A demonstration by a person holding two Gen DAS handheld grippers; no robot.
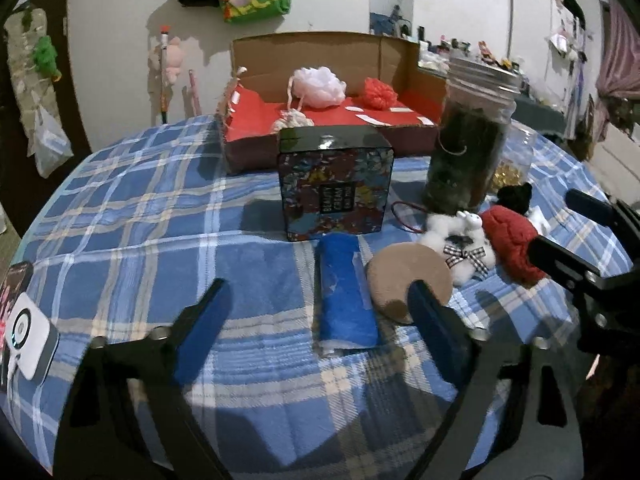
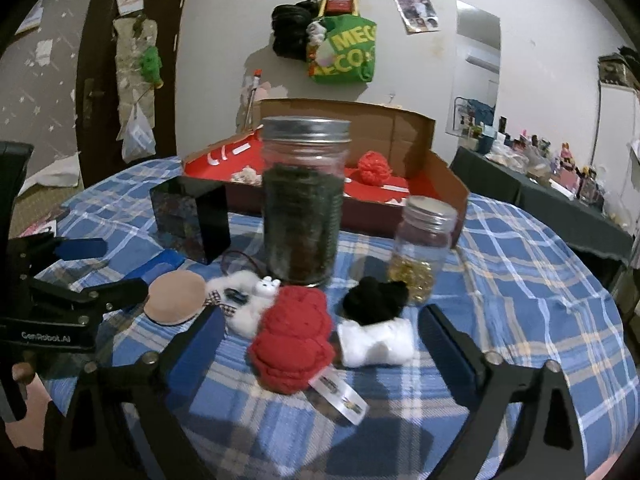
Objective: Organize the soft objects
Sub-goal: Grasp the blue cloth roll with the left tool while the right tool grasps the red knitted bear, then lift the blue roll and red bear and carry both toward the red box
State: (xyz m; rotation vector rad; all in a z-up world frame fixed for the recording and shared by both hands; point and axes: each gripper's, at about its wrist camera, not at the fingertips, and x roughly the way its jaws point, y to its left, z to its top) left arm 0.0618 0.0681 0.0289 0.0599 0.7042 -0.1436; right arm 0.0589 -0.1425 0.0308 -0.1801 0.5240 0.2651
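A folded blue cloth [image 1: 346, 292] lies on the plaid table between the fingers of my left gripper [image 1: 318, 292], which is open, its pads clear of the cloth. To its right lie a tan round puff [image 1: 404, 276] and a white fluffy toy with a checked bow [image 1: 460, 244]. My right gripper [image 2: 320, 314] is open around a red knitted piece [image 2: 294, 340] and a white soft roll [image 2: 376, 340], with a black soft piece [image 2: 376, 298] just beyond. A cardboard box lined in red [image 1: 256, 148] at the back holds a pink pouf [image 1: 318, 86] and a red pouf [image 1: 380, 94].
A dark patterned tin [image 1: 336, 184] stands just behind the blue cloth. A tall glass jar [image 2: 304, 208] and a small jar with gold pieces [image 2: 424, 248] stand behind the soft things. A white gadget [image 1: 28, 336] lies at the table's left edge.
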